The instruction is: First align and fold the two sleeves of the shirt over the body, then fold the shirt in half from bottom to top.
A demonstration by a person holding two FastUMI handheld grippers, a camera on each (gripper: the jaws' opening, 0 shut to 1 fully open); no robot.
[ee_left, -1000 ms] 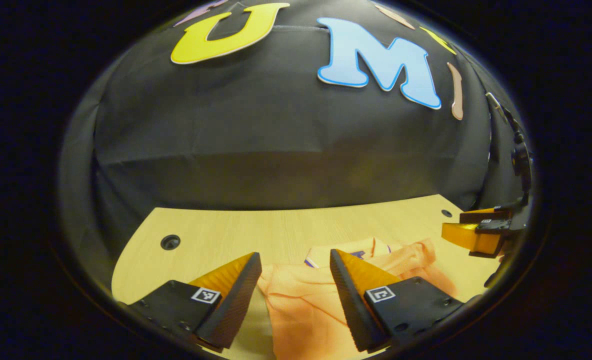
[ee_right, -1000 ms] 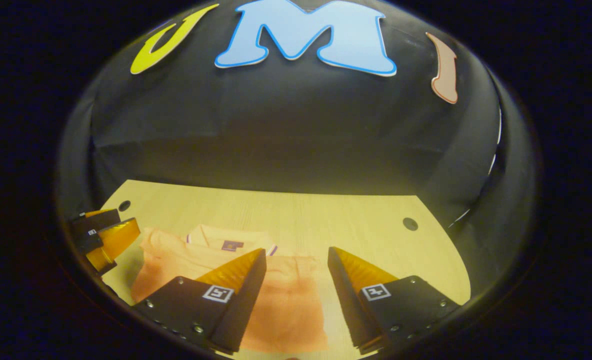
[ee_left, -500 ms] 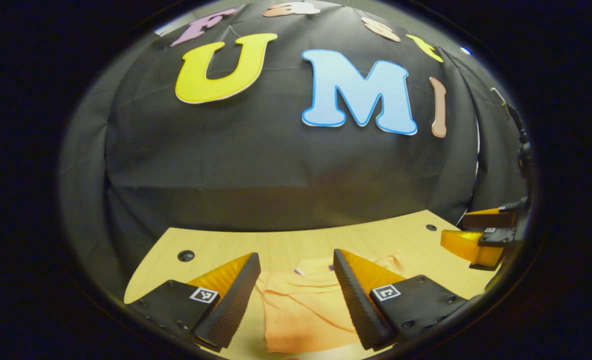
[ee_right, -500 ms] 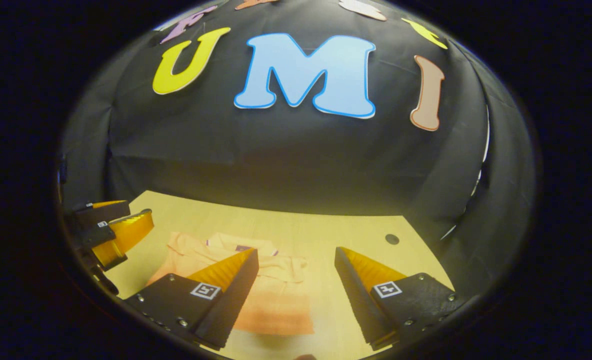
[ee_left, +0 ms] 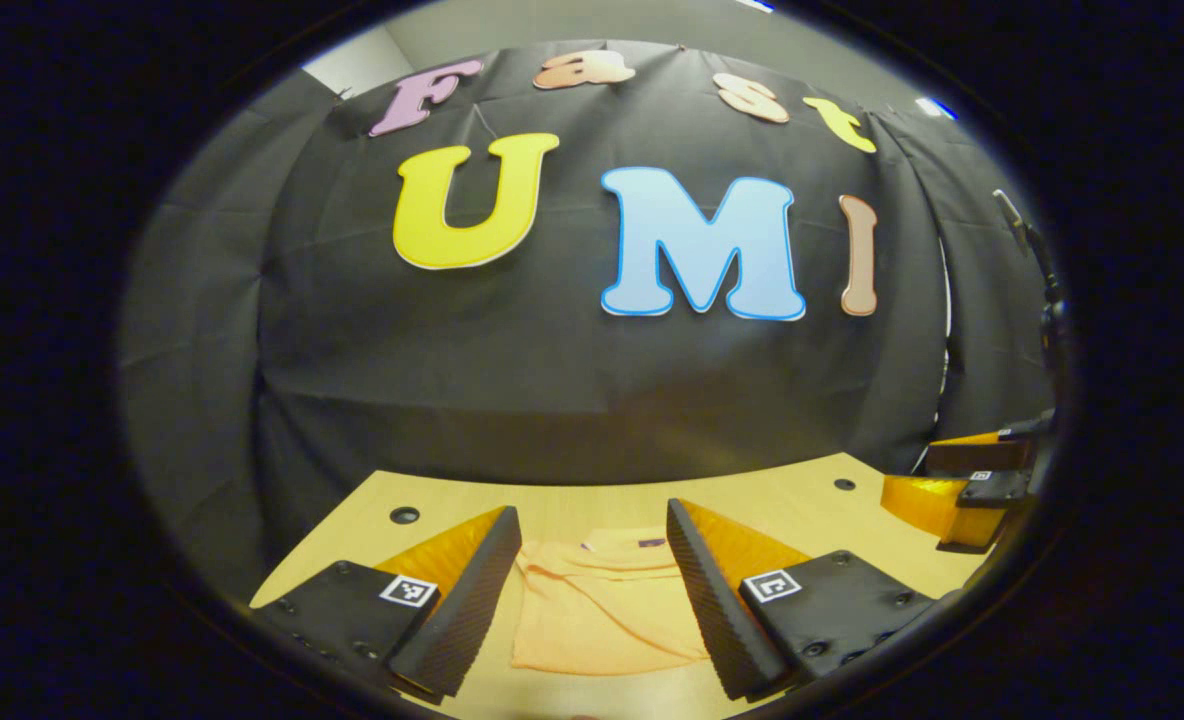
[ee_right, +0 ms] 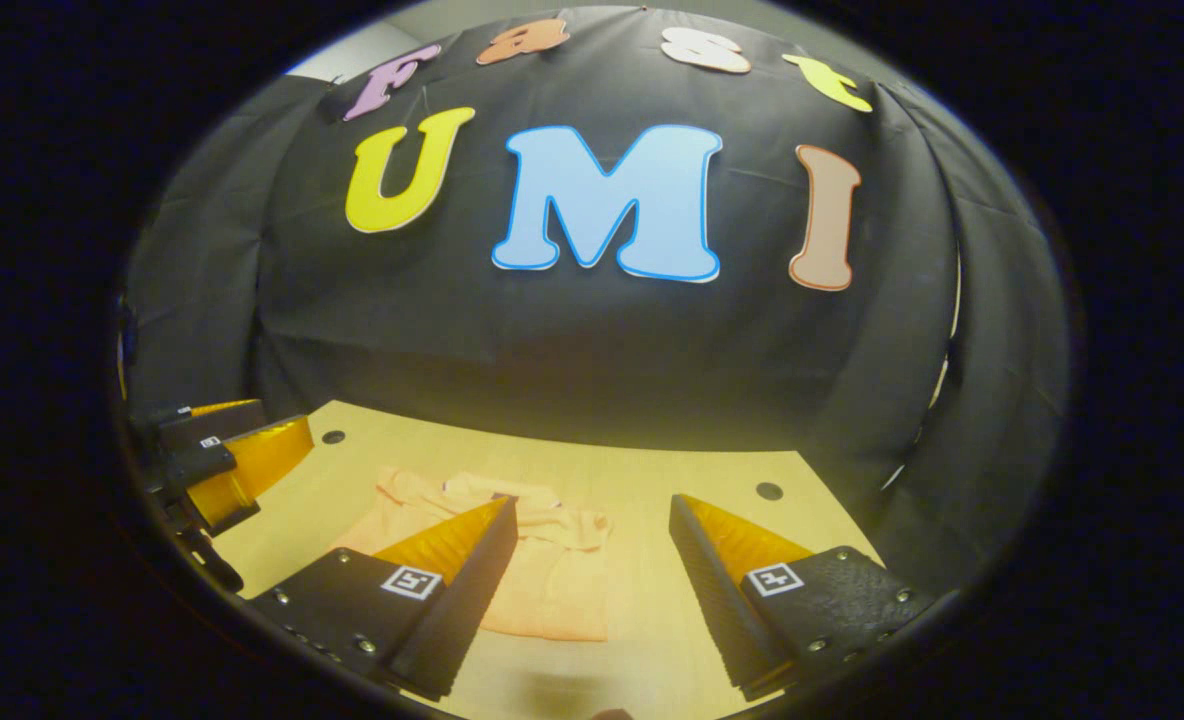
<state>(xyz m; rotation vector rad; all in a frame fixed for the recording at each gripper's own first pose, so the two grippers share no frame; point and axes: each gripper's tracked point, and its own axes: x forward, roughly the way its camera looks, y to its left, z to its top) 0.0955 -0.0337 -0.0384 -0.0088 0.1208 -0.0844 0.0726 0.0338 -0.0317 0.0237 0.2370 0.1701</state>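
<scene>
left gripper view: the left gripper (ee_left: 587, 590) sits at the bottom of the view w/ its jaws wide apart, nothing between them but air. seen through that gap, further off, an orange shirt (ee_left: 602, 615) lies flat on a light wood table (ee_left: 572, 500). the shirt looks like a compact folded rectangle, collar end toward the black cloth wall (ee_left: 552, 370) at the back, near edge straight & facing the camera. a small dark tag shows at the collar. the gripper is raised above the table, apart from the shirt. two dark round holes sit in the tabletop, one far left, one far right near the back edge. at the right edge of the view the right gripper (ee_left: 952, 490) pokes in over the table's right corner, well apart from the shirt; can't tell its jaw state from here.

right gripper view: the right gripper (ee_right: 592, 590) shows at the bottom, jaws wide, holding nothing. the shirt (ee_right: 552, 590) lies on the table (ee_right: 712, 480) left of centre, partly hidden behind this gripper's left finger; collar end points toward the wall (ee_right: 592, 340), and the fabric bunches a little near the shoulders. its near edge is straight. table right of the shirt is bare wood. the left gripper (ee_right: 237, 465) shows at the left edge, up off the table, just beside the shirt's far left corner, not touching it.
</scene>
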